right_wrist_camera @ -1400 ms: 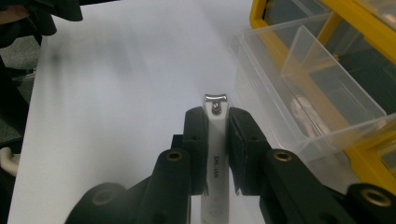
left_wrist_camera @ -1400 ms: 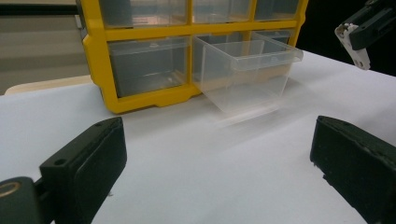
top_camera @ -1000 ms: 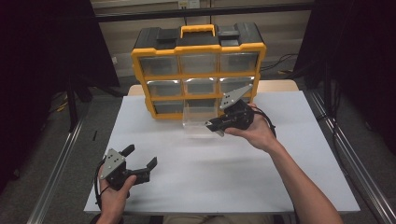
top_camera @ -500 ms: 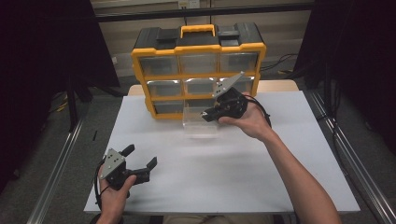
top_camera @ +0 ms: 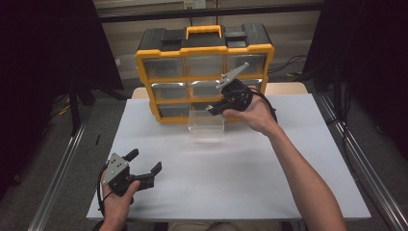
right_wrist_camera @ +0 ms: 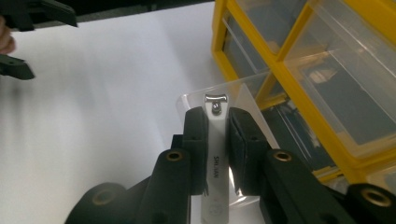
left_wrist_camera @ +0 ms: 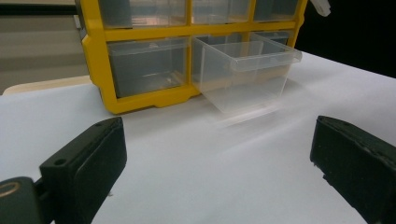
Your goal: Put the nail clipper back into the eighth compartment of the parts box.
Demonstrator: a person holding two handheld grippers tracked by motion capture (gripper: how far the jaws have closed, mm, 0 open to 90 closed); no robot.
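The right gripper (top_camera: 215, 109) is held above a clear plastic drawer (top_camera: 207, 124) that stands pulled out at the foot of a yellow and black organiser case (top_camera: 204, 53). Its jaws are clamped on a silver nail clipper (right_wrist_camera: 215, 140), whose tip pokes out just over the drawer's rim. The left gripper (top_camera: 143, 168) rests low on the white worktop (top_camera: 269, 183), well apart from the case, jaws spread wide and holding nothing.
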